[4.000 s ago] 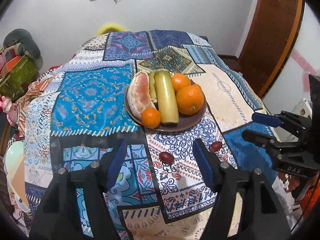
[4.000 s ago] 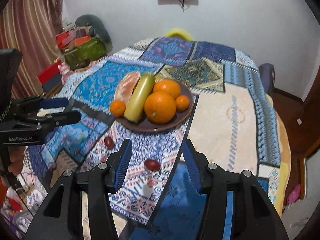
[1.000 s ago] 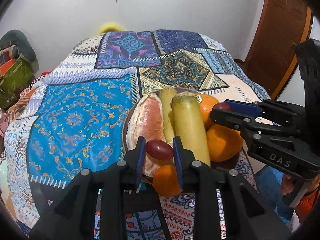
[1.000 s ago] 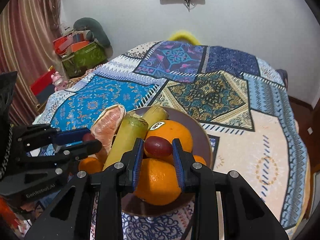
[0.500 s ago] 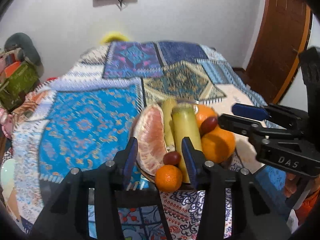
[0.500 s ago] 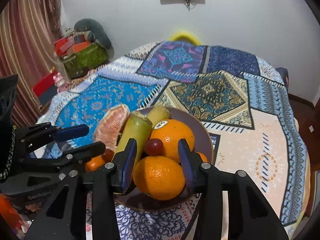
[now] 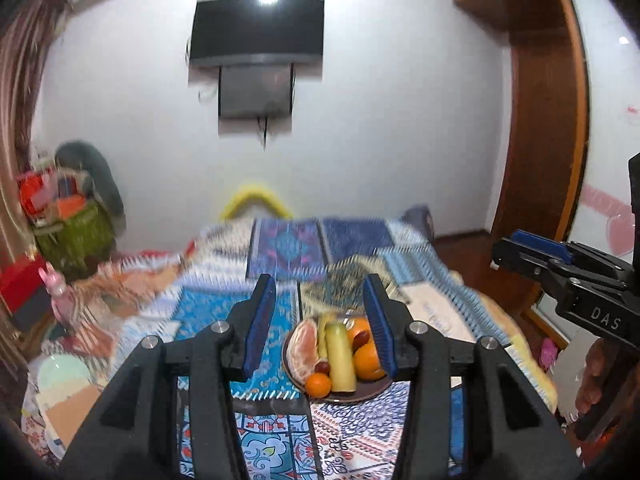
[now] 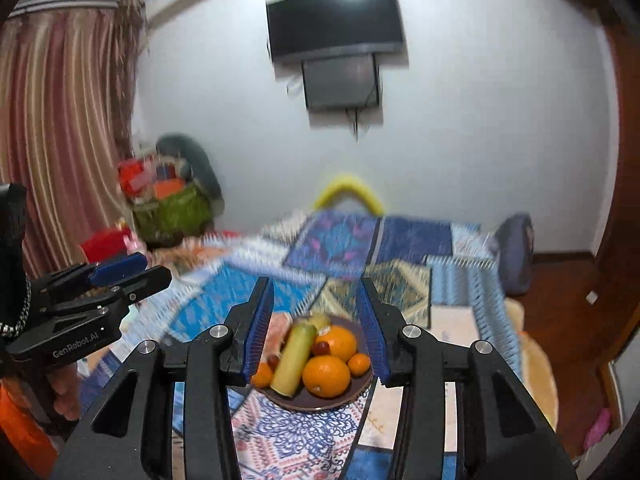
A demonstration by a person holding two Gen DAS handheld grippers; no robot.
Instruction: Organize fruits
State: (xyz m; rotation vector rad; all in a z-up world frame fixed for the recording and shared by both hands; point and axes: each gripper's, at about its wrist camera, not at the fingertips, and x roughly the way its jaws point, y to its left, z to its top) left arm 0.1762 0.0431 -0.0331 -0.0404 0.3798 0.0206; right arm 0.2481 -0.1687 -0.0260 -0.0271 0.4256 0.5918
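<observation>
- Left wrist view: the left gripper (image 7: 320,324) has its jaws spread with nothing between the blue pads; it hangs above the patchwork cloth (image 7: 224,320).
- The plate (image 7: 376,390) sits on the cloth ahead, seen between the fingers. On it lie a peeled pomelo piece (image 7: 306,342), a banana (image 7: 340,360), a big orange (image 7: 368,358), a small orange (image 7: 319,384) and two dates: one (image 7: 322,367) between pomelo and banana, one (image 7: 362,337) on top by the oranges.
- The right gripper (image 7: 520,248) shows side-on at the right edge, jaws slightly apart and empty.
- Right wrist view: the right gripper (image 8: 316,324) is spread and empty above the same cloth (image 8: 288,432).
- The plate (image 8: 304,402) holds the banana (image 8: 294,358), two big oranges (image 8: 326,375) (image 8: 340,342), small oranges (image 8: 359,364) (image 8: 261,376) and both dates (image 8: 320,347) (image 8: 273,361).
- The left gripper (image 8: 132,270) appears at the left, held by a hand (image 8: 64,392), jaws a little apart.
- A TV (image 8: 334,26) hangs on the wall.
</observation>
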